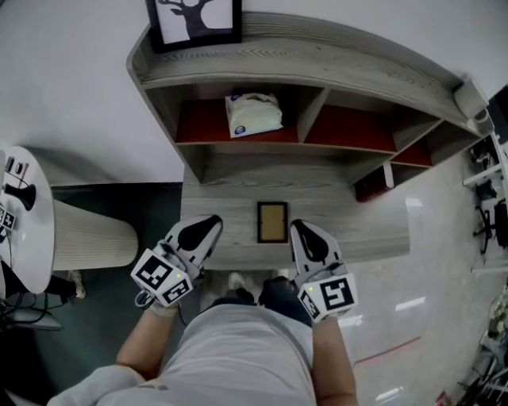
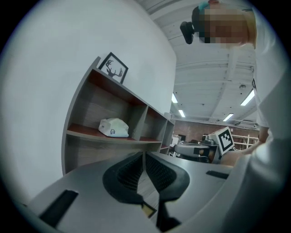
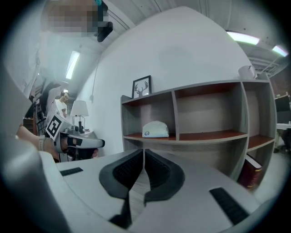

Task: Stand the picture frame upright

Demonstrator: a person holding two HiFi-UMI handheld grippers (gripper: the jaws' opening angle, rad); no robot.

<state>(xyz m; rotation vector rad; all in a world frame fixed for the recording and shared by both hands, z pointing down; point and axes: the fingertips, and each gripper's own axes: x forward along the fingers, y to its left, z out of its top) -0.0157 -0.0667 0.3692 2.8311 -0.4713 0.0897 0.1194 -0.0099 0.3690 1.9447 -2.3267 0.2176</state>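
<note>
A small black picture frame (image 1: 271,222) with a tan inside lies flat on the grey wooden desk (image 1: 373,230), near its front edge. My left gripper (image 1: 211,224) rests just left of the frame, jaws shut with nothing between them. Just right of the frame, my right gripper (image 1: 298,229) is also shut and empty. Neither gripper touches the frame. In the left gripper view the left gripper (image 2: 144,155) points at the shelf unit with its pads together. In the right gripper view the right gripper (image 3: 143,152) does the same.
A shelf unit (image 1: 317,55) rises behind the desk, holding a white pouch (image 1: 253,113) and a dark red book (image 1: 371,189). A deer picture (image 1: 194,20) stands upright on top. A white side table (image 1: 28,218) with a lamp is at the left.
</note>
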